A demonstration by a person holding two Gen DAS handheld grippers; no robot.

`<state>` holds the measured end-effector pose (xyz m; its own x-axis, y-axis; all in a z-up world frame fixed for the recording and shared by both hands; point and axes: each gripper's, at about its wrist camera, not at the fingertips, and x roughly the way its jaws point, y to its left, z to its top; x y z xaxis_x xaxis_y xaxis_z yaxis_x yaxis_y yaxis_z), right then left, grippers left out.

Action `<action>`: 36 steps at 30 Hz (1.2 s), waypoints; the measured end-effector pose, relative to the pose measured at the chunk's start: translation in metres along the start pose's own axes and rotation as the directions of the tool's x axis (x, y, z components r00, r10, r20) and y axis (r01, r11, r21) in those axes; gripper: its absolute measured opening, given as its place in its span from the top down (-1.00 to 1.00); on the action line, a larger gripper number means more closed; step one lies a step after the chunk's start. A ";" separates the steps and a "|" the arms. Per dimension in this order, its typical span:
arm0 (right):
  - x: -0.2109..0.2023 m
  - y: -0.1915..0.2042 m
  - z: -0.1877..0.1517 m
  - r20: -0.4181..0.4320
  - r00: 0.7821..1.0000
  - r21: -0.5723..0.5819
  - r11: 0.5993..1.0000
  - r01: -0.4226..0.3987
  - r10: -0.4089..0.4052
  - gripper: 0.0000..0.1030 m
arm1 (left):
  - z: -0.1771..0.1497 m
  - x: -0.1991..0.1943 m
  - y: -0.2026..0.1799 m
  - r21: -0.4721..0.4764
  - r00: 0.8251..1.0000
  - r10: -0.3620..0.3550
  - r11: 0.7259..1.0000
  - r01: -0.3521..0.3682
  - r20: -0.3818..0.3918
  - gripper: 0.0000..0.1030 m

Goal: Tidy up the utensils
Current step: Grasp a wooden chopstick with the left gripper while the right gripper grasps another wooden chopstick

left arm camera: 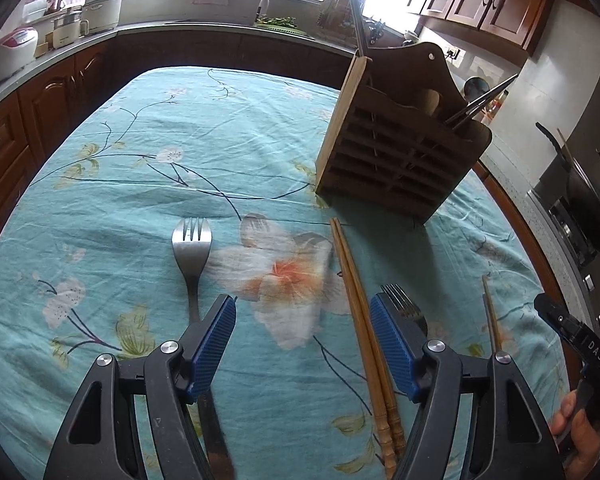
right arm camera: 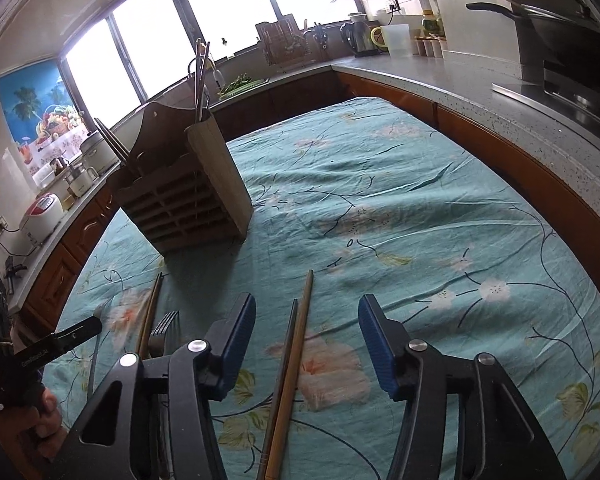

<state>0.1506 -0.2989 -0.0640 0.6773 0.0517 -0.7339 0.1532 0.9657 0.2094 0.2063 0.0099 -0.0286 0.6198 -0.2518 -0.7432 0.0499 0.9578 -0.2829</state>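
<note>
A silver fork point(left arm camera: 190, 256) lies on the floral cloth just ahead of my left gripper's left finger. My left gripper point(left arm camera: 302, 312) is open, low over the cloth. A pair of wooden chopsticks point(left arm camera: 364, 320) runs between its jaws close to the right finger, untouched. A dark fork point(left arm camera: 400, 300) peeks out behind that finger. My right gripper point(right arm camera: 306, 312) is open, and a mismatched chopstick pair point(right arm camera: 296, 352) lies on the cloth between its pads, apart from both. The wooden utensil holder point(right arm camera: 188, 196) stands beyond, with metal chopsticks sticking out of it.
The table carries a teal flowered cloth point(right arm camera: 420, 208). Kitchen counters point(right arm camera: 480, 112) wrap around it on three sides. In the left wrist view the right gripper point(left arm camera: 568, 328) and a hand sit at the right edge. The left gripper point(right arm camera: 60, 340) shows at the right wrist view's left edge.
</note>
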 end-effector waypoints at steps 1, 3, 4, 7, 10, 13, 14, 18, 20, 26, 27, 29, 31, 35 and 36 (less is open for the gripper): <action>0.002 0.000 0.001 -0.006 1.000 -0.003 1.000 0.004 -0.004 0.09 | 0.002 0.003 -0.002 0.009 1.000 0.006 1.000 -0.006 -0.009 -0.32; 0.006 0.001 0.004 -0.019 1.000 -0.010 1.000 0.008 -0.008 0.21 | 0.008 0.012 -0.007 0.025 1.000 0.018 1.000 -0.017 -0.021 -0.31; 0.009 0.001 0.006 -0.027 1.000 -0.012 1.000 0.009 -0.009 0.23 | 0.011 0.017 -0.010 0.033 0.999 0.024 0.999 -0.023 -0.027 -0.30; 0.020 0.003 0.009 -0.057 0.998 -0.028 0.999 0.016 -0.017 0.34 | 0.018 0.029 -0.016 0.050 0.999 0.035 0.998 -0.033 -0.041 -0.26; 0.033 0.005 0.011 -0.090 0.996 -0.042 0.999 0.021 -0.024 0.52 | 0.026 0.042 -0.019 0.055 0.997 0.042 0.998 -0.039 -0.062 -0.14; 0.043 0.006 0.012 -0.113 0.993 -0.052 0.998 0.025 -0.031 0.57 | 0.033 0.054 -0.022 0.065 0.996 0.054 0.997 -0.050 -0.071 -0.09; 0.047 0.007 0.013 -0.121 0.992 -0.054 0.998 0.026 -0.033 0.58 | 0.035 0.057 -0.023 0.067 0.996 0.055 0.996 -0.050 -0.075 -0.07; 0.059 0.008 0.014 -0.150 0.988 -0.060 0.998 0.028 -0.037 0.62 | 0.042 0.072 -0.025 0.077 0.994 0.063 0.995 -0.056 -0.090 0.05; 0.063 0.007 0.013 -0.159 0.986 -0.065 0.997 0.031 -0.041 0.63 | 0.043 0.080 -0.027 0.083 0.993 0.062 0.995 -0.054 -0.103 0.14; 0.071 0.004 0.011 -0.178 0.983 -0.065 0.997 0.033 -0.044 0.69 | 0.043 0.096 -0.035 0.130 0.990 0.083 0.989 -0.068 -0.113 0.23; 0.072 0.004 0.011 -0.177 0.983 -0.068 0.997 0.032 -0.044 0.69 | 0.043 0.098 -0.036 0.137 0.990 0.086 0.988 -0.071 -0.112 0.23; 0.074 0.004 0.012 -0.176 0.983 -0.070 0.997 0.031 -0.043 0.70 | 0.044 0.100 -0.038 0.154 0.989 0.094 0.985 -0.077 -0.112 0.26; 0.075 0.002 0.014 -0.178 0.983 -0.066 0.998 0.024 -0.035 0.71 | 0.044 0.103 -0.038 0.171 0.989 0.098 0.982 -0.077 -0.115 0.28; 0.076 0.000 0.015 -0.177 0.984 -0.072 0.997 0.025 -0.037 0.79 | 0.044 0.102 -0.034 0.182 0.990 0.077 0.982 -0.054 -0.121 0.32; 0.077 0.002 0.015 -0.176 0.983 -0.083 0.996 0.030 -0.044 0.79 | 0.045 0.102 -0.035 0.191 0.989 0.082 0.980 -0.058 -0.123 0.32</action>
<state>0.2142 -0.2970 -0.1102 0.5325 0.0531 -0.8448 0.1129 0.9847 0.1330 0.3026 -0.0429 -0.0672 0.5207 -0.1872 -0.8330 0.1623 0.9796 -0.1187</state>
